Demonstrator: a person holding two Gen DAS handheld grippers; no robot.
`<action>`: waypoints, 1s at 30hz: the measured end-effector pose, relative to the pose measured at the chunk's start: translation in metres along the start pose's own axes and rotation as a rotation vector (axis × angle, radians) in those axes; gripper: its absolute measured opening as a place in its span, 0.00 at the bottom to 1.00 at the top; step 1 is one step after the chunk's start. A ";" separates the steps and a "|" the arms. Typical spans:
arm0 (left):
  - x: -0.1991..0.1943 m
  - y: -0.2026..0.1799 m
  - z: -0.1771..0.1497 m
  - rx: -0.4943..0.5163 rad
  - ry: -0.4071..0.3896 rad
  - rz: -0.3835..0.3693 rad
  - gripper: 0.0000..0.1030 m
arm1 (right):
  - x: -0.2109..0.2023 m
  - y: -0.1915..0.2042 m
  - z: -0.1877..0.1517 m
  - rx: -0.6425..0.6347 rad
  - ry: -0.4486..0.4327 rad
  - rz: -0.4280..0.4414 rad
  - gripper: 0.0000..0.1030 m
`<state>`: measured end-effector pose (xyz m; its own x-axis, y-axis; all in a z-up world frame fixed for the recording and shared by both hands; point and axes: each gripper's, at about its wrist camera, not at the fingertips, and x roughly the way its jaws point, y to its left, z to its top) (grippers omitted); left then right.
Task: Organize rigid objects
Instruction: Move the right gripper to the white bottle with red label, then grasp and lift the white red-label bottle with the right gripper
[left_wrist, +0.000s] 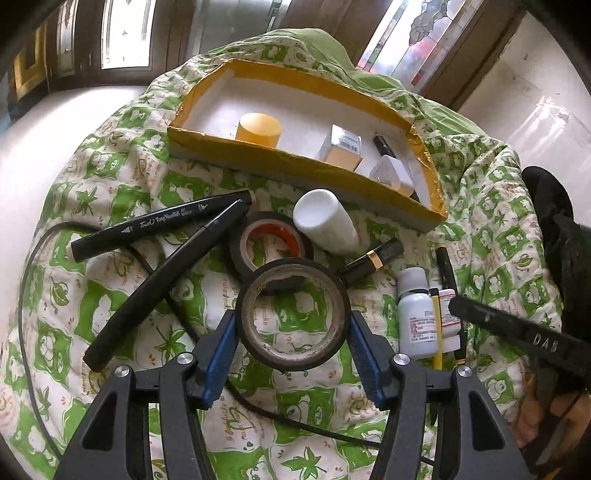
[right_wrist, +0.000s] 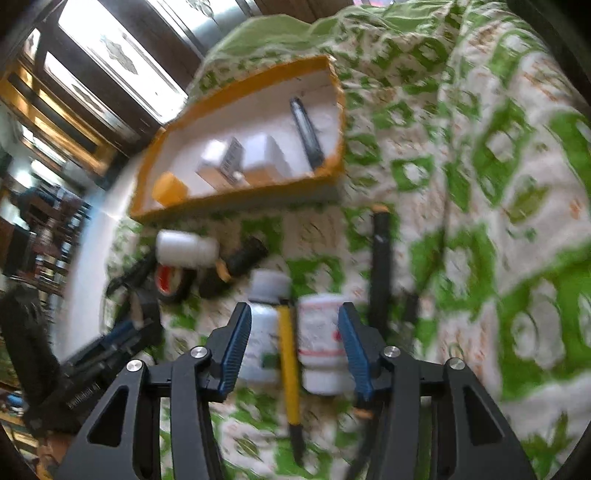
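Note:
My left gripper (left_wrist: 291, 317) is shut on a black tape roll (left_wrist: 255, 332), its blue pads pressing on the roll's two sides above the green-patterned quilt. My right gripper (right_wrist: 294, 308) stands open over a white bottle (right_wrist: 262, 332), a yellow pen (right_wrist: 288, 354) and a red-labelled bottle (right_wrist: 321, 343) lying side by side between its pads. These look smeared while the fingers are sharp. In the left wrist view one of its fingers (left_wrist: 517, 332) reaches over the same bottles (left_wrist: 415, 317). The yellow-rimmed box (left_wrist: 280, 155) lies beyond.
The box holds a yellow cylinder (left_wrist: 258, 129), a small carton (left_wrist: 341, 147), a white charger (left_wrist: 391, 175) and a black pen (left_wrist: 384, 146). On the quilt lie another tape roll (left_wrist: 269, 240), a white bottle (left_wrist: 325, 221), two black markers (left_wrist: 159, 225), a lipstick (left_wrist: 373, 258) and a cable (left_wrist: 26, 295).

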<state>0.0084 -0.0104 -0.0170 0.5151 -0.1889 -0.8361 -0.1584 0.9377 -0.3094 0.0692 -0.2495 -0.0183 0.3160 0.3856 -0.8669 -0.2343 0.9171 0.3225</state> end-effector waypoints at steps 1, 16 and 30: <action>0.000 0.000 0.000 -0.001 -0.001 -0.001 0.60 | 0.000 0.000 -0.001 -0.004 0.006 -0.018 0.39; 0.000 -0.002 -0.001 0.012 0.001 0.002 0.60 | 0.030 0.000 -0.003 -0.037 0.087 -0.032 0.34; -0.001 -0.003 -0.001 0.013 -0.004 0.002 0.60 | 0.016 0.008 0.002 -0.038 -0.004 0.047 0.34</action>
<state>0.0080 -0.0134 -0.0158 0.5184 -0.1855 -0.8348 -0.1489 0.9417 -0.3018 0.0746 -0.2364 -0.0285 0.3073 0.4290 -0.8494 -0.2837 0.8933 0.3485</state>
